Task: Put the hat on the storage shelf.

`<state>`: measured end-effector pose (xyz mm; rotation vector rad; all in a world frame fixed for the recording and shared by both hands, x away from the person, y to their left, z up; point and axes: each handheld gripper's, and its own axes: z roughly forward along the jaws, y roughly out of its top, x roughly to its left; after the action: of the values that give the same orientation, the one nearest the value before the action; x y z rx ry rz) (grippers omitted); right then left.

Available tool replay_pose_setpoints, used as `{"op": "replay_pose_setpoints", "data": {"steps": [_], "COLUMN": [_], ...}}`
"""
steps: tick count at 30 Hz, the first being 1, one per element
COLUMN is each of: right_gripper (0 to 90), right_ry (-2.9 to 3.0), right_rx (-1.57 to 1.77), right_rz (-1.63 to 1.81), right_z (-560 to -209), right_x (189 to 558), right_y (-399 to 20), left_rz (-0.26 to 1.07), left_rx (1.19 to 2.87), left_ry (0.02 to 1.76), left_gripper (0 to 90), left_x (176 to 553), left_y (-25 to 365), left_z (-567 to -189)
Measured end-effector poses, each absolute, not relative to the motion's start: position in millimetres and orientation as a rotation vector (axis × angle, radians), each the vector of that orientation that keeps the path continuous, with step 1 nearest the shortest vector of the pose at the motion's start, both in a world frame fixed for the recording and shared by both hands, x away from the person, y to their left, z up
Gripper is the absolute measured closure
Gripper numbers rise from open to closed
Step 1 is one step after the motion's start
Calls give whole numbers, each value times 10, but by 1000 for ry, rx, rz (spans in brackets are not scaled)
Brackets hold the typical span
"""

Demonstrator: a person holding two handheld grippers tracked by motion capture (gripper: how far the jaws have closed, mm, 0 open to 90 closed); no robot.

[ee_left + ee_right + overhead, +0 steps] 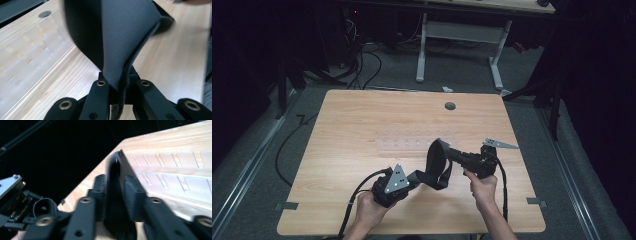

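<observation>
A black flexible sheet (pixel 435 164), like a foam or neoprene pad, hangs bent above the wooden table (pixel 357 120), held at two ends. My left gripper (pixel 416 177) is shut on its lower left corner; in the left gripper view the grey-black sheet (pixel 125 37) rises from between the jaws of that gripper (pixel 117 85). My right gripper (pixel 451 152) is shut on the upper right edge. In the right gripper view the sheet (pixel 115 170) stands edge-on, pinched by the gripper (pixel 113 183).
A round cable hole (pixel 450 106) sits near the table's far edge. A pale clear strip (pixel 404 144) lies flat across the table's middle. Beyond the table stand a white-legged desk (pixel 462 30) and floor cables (pixel 362 65). The other gripper's body (pixel 15 202) shows bottom left.
</observation>
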<state>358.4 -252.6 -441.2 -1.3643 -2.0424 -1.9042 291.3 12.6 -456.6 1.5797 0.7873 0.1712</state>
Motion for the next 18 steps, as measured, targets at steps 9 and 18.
{"op": "replay_pose_setpoints", "data": {"steps": [9,18], "right_gripper": [490,442], "right_ry": [-2069,-2417], "right_rx": [-1517,-1825], "right_rz": [-1937,-1660], "right_z": [-4506,-4942], "right_x": [3480,3447], "right_y": [-2784,-2975], "left_rz": [159,126], "left_rx": [1522,1446], "left_ry": [843,925], "left_gripper": [865,864], "left_x": [2993,3140], "left_y": [270,418], "left_z": [-4512,-4454]}}
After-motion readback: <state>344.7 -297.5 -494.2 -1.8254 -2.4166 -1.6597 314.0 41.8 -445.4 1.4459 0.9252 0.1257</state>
